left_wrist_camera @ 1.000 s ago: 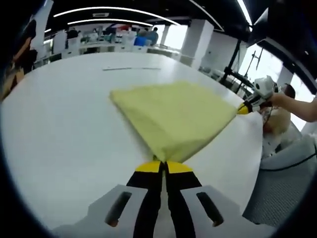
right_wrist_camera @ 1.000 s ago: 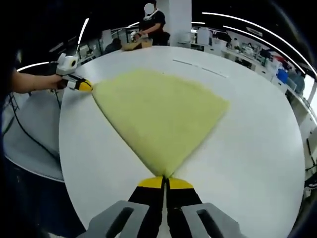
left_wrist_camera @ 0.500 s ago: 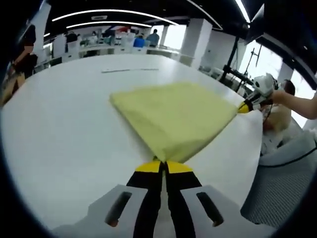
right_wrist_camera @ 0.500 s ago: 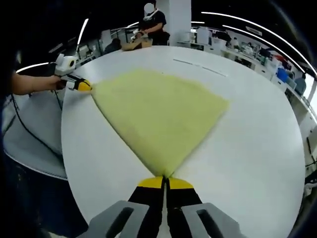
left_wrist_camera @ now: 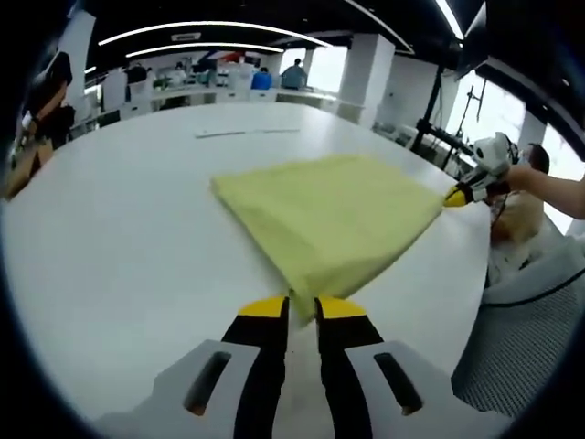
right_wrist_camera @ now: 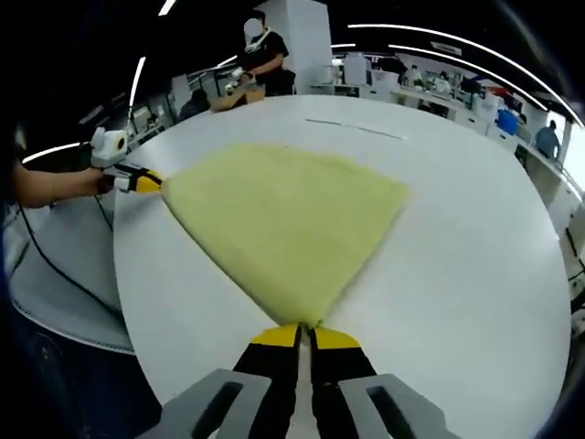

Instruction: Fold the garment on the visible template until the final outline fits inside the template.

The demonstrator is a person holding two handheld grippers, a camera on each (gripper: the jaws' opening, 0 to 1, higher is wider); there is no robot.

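A yellow garment (left_wrist_camera: 329,219) lies folded into a flat wedge on the round white table (left_wrist_camera: 119,238). Its near corner sits between the parted fingers of my left gripper (left_wrist_camera: 303,306), which stands slightly open. In the right gripper view the same garment (right_wrist_camera: 283,215) fans out from my right gripper (right_wrist_camera: 304,331), whose jaws are shut on another corner. The right gripper (left_wrist_camera: 468,192) appears at the right of the left gripper view, on the garment's far corner. The left gripper (right_wrist_camera: 137,180) is visible at the left of the right gripper view.
A thin dark line (left_wrist_camera: 247,133) marks the table beyond the garment, also seen as a line (right_wrist_camera: 356,128) in the right gripper view. The table edge (right_wrist_camera: 128,302) runs close to both grippers. A person (right_wrist_camera: 260,55) stands at the far side. A grey mesh chair (left_wrist_camera: 521,347) is near.
My left gripper's jaws have parted around the garment corner. The right gripper stays shut on its corner. Both views shifted a little with the hands.
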